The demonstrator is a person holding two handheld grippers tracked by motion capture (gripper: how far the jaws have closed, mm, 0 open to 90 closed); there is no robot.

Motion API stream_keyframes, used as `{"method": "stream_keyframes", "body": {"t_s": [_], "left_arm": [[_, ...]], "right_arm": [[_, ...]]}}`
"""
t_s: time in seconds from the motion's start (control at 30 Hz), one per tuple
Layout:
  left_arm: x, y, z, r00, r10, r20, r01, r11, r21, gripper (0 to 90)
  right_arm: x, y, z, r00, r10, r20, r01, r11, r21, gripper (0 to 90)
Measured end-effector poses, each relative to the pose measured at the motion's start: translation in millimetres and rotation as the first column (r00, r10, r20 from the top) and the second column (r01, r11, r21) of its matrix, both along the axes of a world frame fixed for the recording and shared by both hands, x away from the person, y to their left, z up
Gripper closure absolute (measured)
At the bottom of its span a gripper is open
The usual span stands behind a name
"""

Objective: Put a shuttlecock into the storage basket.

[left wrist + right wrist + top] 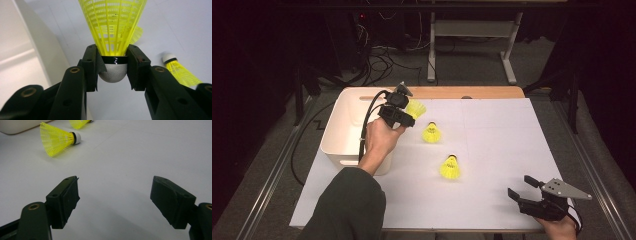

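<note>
White bin [343, 131] taken as landmark. Left gripper [408, 114] at its right rim, clamped on held shuttlecock [113, 37] at the cork. Recommended: carry over bin, grip unchanged. Right gripper [113, 200] well right, wide open, empty.

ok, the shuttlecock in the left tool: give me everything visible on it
The held shuttlecock has a yellow skirt of netted plastic ribs flaring away from the camera, a black band at its neck and a rounded white, finely textured cork-like tip. The left tool clamps it at the band, a jaw on each side, tip pointing back toward the hand. In the high view it hangs beside the white bin, above the white table cover.
</note>
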State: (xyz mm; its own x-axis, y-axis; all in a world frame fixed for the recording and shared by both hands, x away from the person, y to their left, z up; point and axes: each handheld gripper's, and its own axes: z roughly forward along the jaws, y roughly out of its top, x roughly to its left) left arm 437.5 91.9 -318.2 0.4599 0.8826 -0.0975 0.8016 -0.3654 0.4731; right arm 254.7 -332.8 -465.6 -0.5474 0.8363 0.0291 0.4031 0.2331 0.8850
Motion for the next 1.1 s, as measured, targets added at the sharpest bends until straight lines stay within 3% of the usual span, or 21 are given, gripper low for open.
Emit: {"method": "stream_keyframes", "body": {"t_s": [0.5, 1.1], "left_arm": [[5.1, 18.2, 21.2, 0.9991, 0.030, 0.028, -0.030, 0.9994, -0.016, 64.8], [4.6, 39.7, 26.6, 0.9969, 0.064, 0.047, -0.063, 0.9979, -0.016, 64.8]], "right_arm": [[0.2, -0.2, -0.1, 1.0000, -0.003, -0.002, 0.003, 1.0000, 0.001, 23.2], [0.1, -0.2, 0.0, 1.0000, -0.004, -0.001, 0.004, 1.0000, 0.002, 23.1]]}}
